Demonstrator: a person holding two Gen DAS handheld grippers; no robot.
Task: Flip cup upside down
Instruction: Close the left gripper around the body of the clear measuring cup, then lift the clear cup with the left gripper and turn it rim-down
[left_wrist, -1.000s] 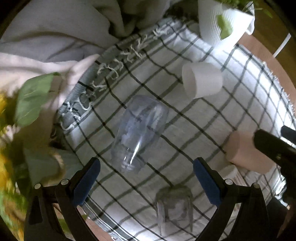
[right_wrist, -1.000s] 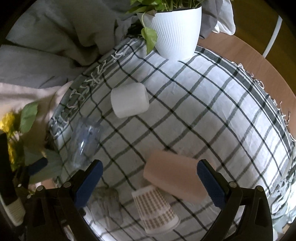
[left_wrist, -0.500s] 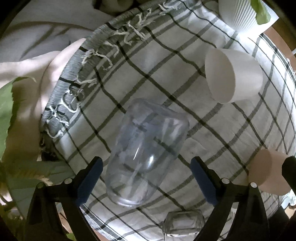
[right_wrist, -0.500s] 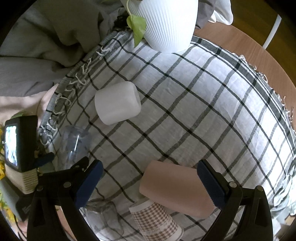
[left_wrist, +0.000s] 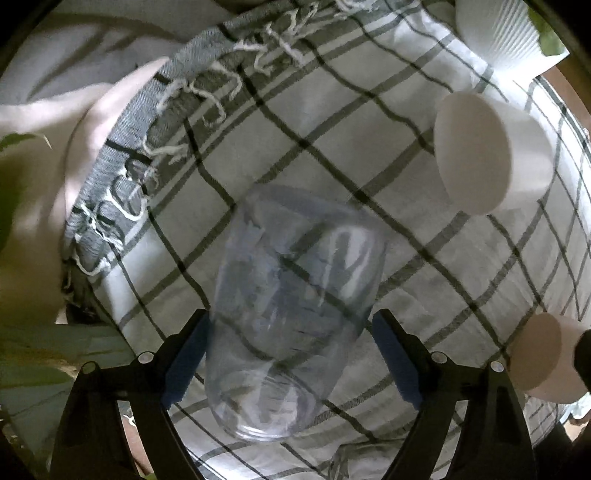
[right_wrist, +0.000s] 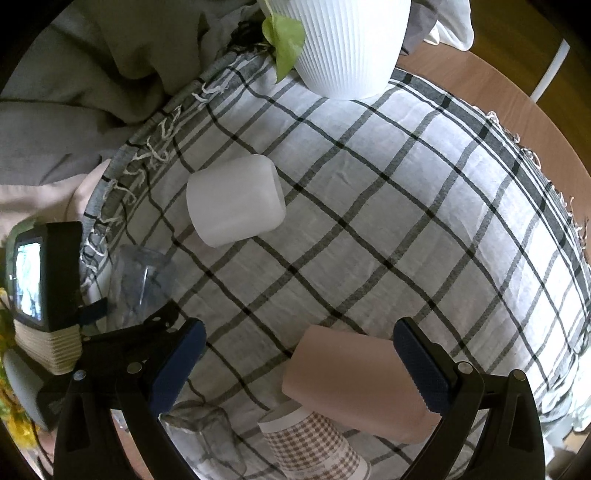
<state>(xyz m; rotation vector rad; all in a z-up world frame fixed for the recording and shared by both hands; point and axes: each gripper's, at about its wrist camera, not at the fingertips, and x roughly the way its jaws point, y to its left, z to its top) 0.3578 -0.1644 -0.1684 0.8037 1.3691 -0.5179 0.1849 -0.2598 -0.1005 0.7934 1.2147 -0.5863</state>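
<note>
A clear plastic cup (left_wrist: 291, 314) lies on its side on the checked cloth (left_wrist: 424, 266). My left gripper (left_wrist: 290, 358) is open with its blue pads on either side of the cup's lower half; contact is not clear. The cup also shows at the left in the right wrist view (right_wrist: 138, 280), with the left gripper over it. My right gripper (right_wrist: 295, 363) is open above a pink cup (right_wrist: 358, 387) that lies on its side.
A white cup (right_wrist: 234, 199) lies on its side mid-cloth. A checked paper cup (right_wrist: 314, 443) and a small glass (right_wrist: 205, 439) stand near the front edge. A white ribbed plant pot (right_wrist: 347, 40) stands at the back. Grey bedding (right_wrist: 74, 92) lies to the left.
My left gripper has moved forward and down so that the clear cup now sits between its pads. My right gripper has moved closer over the pink cup.
</note>
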